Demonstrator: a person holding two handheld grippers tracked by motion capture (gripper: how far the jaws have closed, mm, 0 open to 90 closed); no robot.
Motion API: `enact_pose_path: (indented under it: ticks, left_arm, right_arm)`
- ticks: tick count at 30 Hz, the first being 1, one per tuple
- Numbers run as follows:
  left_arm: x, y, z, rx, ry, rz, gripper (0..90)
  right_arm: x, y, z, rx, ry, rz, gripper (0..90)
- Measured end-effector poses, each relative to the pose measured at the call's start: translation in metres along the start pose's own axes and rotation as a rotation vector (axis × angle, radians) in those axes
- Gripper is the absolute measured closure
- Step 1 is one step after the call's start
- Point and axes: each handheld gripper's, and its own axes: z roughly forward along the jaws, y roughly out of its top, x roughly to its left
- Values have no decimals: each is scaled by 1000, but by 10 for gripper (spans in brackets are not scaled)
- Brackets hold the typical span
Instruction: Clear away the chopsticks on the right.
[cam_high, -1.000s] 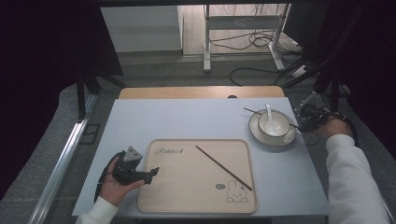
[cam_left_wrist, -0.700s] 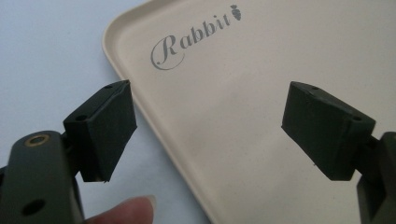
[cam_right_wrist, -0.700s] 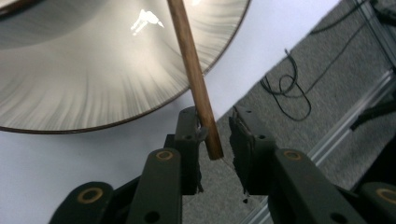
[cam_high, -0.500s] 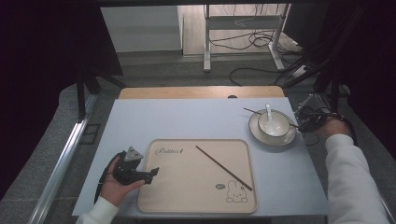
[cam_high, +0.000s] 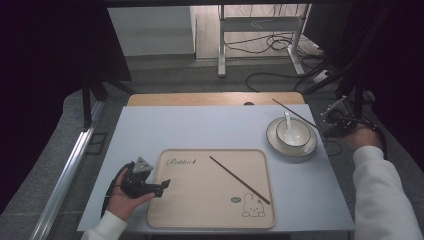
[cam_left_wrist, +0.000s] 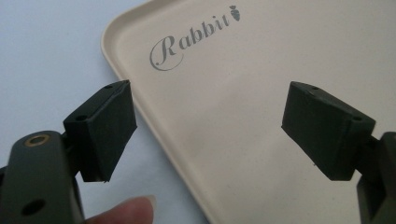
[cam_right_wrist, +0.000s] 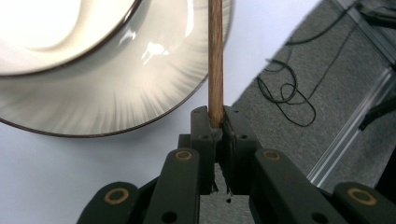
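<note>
- Pale blue tabletop (cam_high: 210, 130), smooth; grey carpet and cables behind.
- Thin brown wooden chopstick (cam_right_wrist: 215, 56): light, stiff, slick; held at one end by right gripper (cam_right_wrist: 217, 122), jaws just closed on it, beside white bowl on saucer (cam_high: 291, 136).
- Second chopstick (cam_high: 239, 179) lies on beige "Rabbit" tray (cam_high: 200, 210).
- Left gripper (cam_left_wrist: 205, 126): jaws wide, empty, over tray edge.

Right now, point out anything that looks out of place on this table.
The chopsticks are split up: one chopstick lies slantwise on the tray, while the other chopstick is pinched by the right gripper beside the plate. Nothing looks spilled or damaged.
</note>
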Motion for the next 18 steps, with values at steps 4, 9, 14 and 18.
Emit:
enact_pose_path:
  ticks: [4, 9, 14, 18]
  left_arm:
    - [0, 0, -1, -10, -5, 4, 180]
    - [1, 1, -1, -13, -15, 11, 180]
    - [-1, 3, -1, -16, -20, 25, 180]
    - [-2, 3, -2, -25, -20, 18, 180]
  right_arm:
    - [2, -4, -26, -72, -5, 60, 841]
    - [19, -7, -68, -201, 9, 108, 841]
    - [74, -5, -102, -255, 33, 111, 840]
    - [129, -5, -107, -274, 102, 60, 840]
